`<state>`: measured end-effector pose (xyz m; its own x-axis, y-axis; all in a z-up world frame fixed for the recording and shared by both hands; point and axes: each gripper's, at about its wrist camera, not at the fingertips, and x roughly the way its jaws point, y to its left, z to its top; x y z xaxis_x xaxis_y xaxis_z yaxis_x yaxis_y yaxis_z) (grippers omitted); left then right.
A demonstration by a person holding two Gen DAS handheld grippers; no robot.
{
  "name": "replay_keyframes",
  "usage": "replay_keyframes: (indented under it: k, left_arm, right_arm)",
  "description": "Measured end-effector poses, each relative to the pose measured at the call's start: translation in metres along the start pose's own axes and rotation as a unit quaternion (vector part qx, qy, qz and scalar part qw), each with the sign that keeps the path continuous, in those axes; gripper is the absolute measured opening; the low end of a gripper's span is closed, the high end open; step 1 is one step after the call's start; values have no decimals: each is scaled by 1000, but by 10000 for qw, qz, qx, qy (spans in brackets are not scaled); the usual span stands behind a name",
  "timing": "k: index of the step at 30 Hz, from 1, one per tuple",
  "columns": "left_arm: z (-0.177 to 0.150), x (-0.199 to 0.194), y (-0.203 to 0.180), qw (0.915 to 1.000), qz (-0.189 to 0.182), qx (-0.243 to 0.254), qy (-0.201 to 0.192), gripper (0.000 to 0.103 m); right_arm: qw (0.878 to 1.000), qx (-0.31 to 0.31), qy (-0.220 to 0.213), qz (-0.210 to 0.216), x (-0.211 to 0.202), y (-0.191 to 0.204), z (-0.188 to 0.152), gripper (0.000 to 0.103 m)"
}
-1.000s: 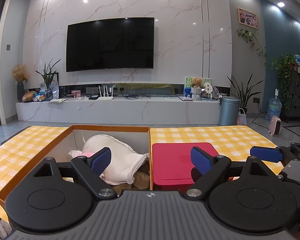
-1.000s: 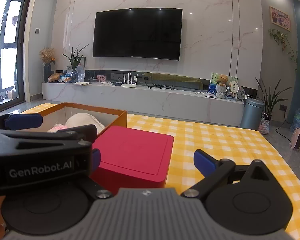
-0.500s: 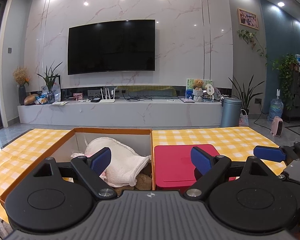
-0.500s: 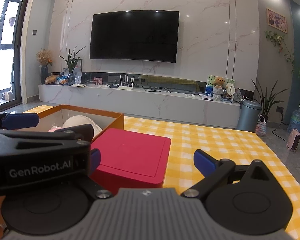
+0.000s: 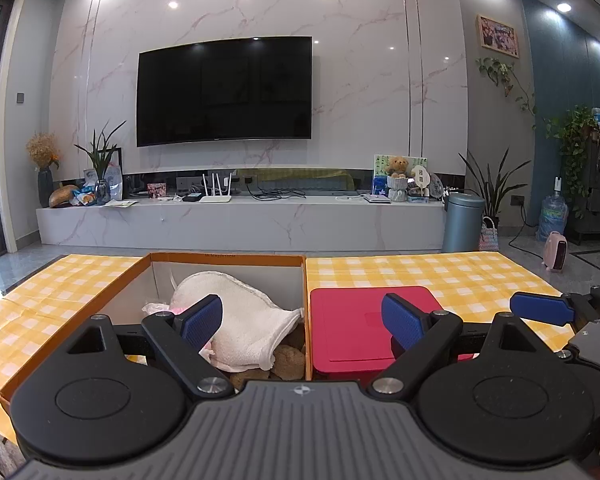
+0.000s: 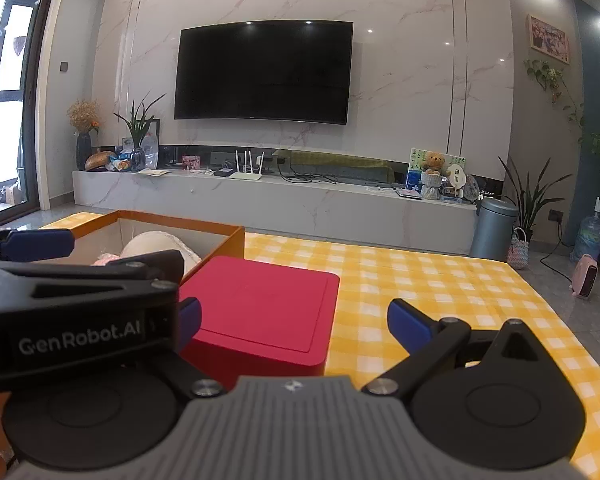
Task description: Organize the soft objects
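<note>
An open orange box (image 5: 224, 258) sits on the yellow checked table and holds a white towel (image 5: 244, 320), a pink soft item (image 5: 156, 310) and brown plush (image 5: 288, 360). A red lid (image 5: 364, 328) lies right of the box. My left gripper (image 5: 302, 322) is open and empty, hovering near the box's front right corner. My right gripper (image 6: 294, 320) is open and empty above the red lid (image 6: 260, 312); the box (image 6: 204, 232) and towel (image 6: 156, 242) show at its left, partly hidden by the left gripper's body.
The checked tablecloth (image 6: 440, 292) stretches right of the lid. Beyond the table stand a marble TV bench (image 5: 240, 224), a grey bin (image 5: 464, 222) and a pink heater (image 5: 556, 250) on the floor.
Both grippers have tilted or risen slightly, so the box, lid and room sit lower in view. Both stay open and empty.
</note>
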<state>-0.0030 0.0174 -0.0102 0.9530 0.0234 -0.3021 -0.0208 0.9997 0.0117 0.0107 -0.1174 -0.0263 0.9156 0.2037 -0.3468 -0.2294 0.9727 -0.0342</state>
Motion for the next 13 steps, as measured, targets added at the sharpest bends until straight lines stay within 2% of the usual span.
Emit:
replay_keyframes:
  k: [13]
  left_arm:
    - [-2, 2, -1, 10000, 6, 25, 29, 103]
  right_arm:
    - [10000, 15, 35, -13, 0, 0, -1, 97]
